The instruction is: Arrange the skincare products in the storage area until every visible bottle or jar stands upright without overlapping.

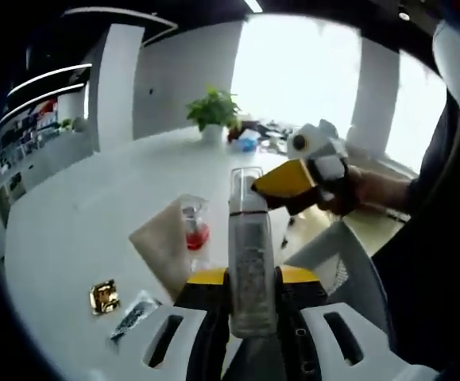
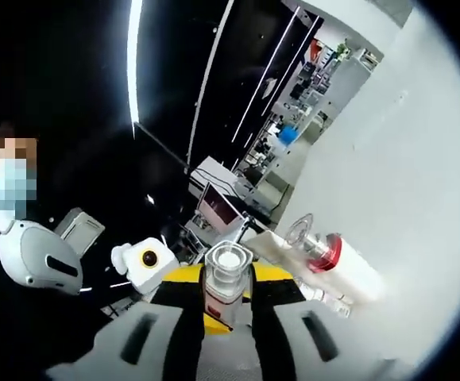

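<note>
The white round table (image 1: pixel 94 206) spreads wide under both grippers, and a beige mat (image 1: pixel 164 242) lies on it as the likely storage spot. The tall clear bottle (image 1: pixel 250 262) with a clear cap is held in the air above the table edge, pinched from both ends. The left gripper (image 1: pixel 249 298) clenches its lower body, and the right gripper (image 1: pixel 293 184), reaching in from the right, closes near its cap. In the right gripper view the right gripper (image 2: pixel 228 305) grips the bottle (image 2: pixel 227 278) end-on.

The chief risk is a double hold. If the two hands pull or twist apart, the cap may pop off or the bottle may slip and fall past the rim.

On the mat stands a small clear bottle with red liquid (image 1: pixel 195 226), upright. Setting the tall one down too close could topple it.

A gold sachet (image 1: pixel 104 296) and a dark sachet (image 1: pixel 134 312) lie near the front and could unbalance a base set on them.
</note>
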